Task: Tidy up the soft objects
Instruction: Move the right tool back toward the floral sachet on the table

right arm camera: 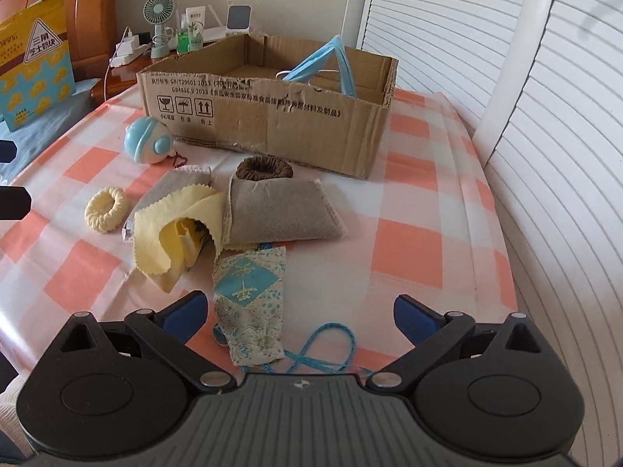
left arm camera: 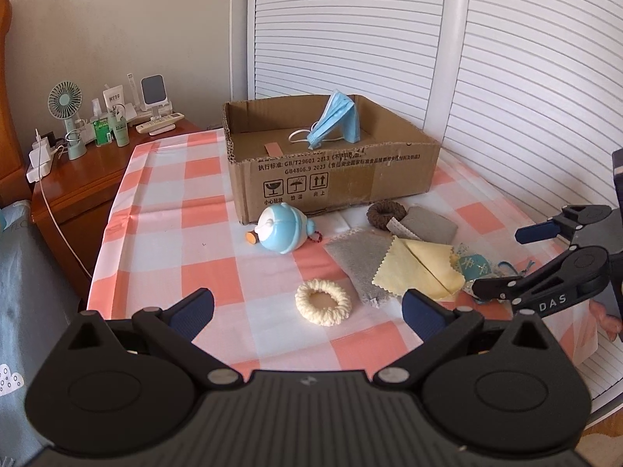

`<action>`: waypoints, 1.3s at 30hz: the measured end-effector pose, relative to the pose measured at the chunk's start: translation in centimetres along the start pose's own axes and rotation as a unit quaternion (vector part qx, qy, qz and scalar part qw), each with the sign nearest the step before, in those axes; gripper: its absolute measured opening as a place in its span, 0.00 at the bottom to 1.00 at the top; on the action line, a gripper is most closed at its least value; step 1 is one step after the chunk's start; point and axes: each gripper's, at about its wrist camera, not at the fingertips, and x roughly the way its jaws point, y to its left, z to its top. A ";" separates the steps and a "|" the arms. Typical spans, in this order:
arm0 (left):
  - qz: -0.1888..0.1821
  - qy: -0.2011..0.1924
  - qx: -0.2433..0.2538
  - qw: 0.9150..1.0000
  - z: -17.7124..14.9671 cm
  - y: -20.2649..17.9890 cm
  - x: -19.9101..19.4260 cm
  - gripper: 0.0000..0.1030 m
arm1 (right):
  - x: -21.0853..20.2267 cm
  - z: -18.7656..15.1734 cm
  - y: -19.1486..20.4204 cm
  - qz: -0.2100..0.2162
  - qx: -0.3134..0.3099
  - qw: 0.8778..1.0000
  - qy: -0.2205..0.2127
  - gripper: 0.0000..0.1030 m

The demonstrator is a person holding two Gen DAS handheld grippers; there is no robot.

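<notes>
A cardboard box stands on the checked tablecloth with a blue face mask inside. In front of it lie a blue plush toy, a cream scrunchie, a brown scrunchie, a grey pouch, grey and yellow cloths and a blue patterned sachet. My left gripper is open, just before the cream scrunchie. My right gripper is open over the sachet.
A wooden nightstand at the left holds a small fan, bottles, a charger and a remote. White slatted doors run behind and to the right of the table. A yellow bag stands at the far left.
</notes>
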 end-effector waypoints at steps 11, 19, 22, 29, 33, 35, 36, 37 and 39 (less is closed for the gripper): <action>0.003 0.022 -0.013 1.000 -0.7 0.1 0.9 0.99 | 2.2 0.1 0.3 0.025 0.021 0.999 -0.002 1.00; -0.002 0.038 -0.012 0.999 -0.8 -0.3 1.9 0.99 | 1.8 -0.9 0.5 0.022 0.022 0.999 -0.027 1.00; -0.002 0.040 -0.013 0.999 -0.8 -0.4 2.1 0.99 | 1.7 -1.1 0.6 0.027 0.017 0.999 -0.029 1.00; -0.003 0.045 -0.018 0.999 -0.8 -0.5 2.5 0.99 | 1.7 -1.1 0.6 0.031 0.011 0.999 -0.033 1.00; -0.003 0.047 -0.016 0.999 -0.7 -0.6 2.7 0.99 | 2.0 -1.1 0.9 0.018 0.015 0.999 -0.046 1.00; -0.003 0.047 -0.014 0.999 -0.7 -0.7 2.7 0.99 | 2.1 -0.9 0.7 0.013 0.022 0.999 -0.045 1.00; -0.003 0.047 -0.013 0.999 -0.7 -0.7 2.7 0.99 | 2.1 -0.9 0.5 0.008 0.026 0.999 -0.044 1.00; -0.003 0.048 -0.013 0.999 -0.7 -0.7 2.7 0.99 | 2.1 -1.0 0.1 -0.002 0.032 0.998 -0.045 1.00; -0.002 0.049 -0.013 0.999 -0.7 -0.7 2.9 0.99 | 2.1 -1.2 -0.8 -0.024 0.055 0.997 -0.045 1.00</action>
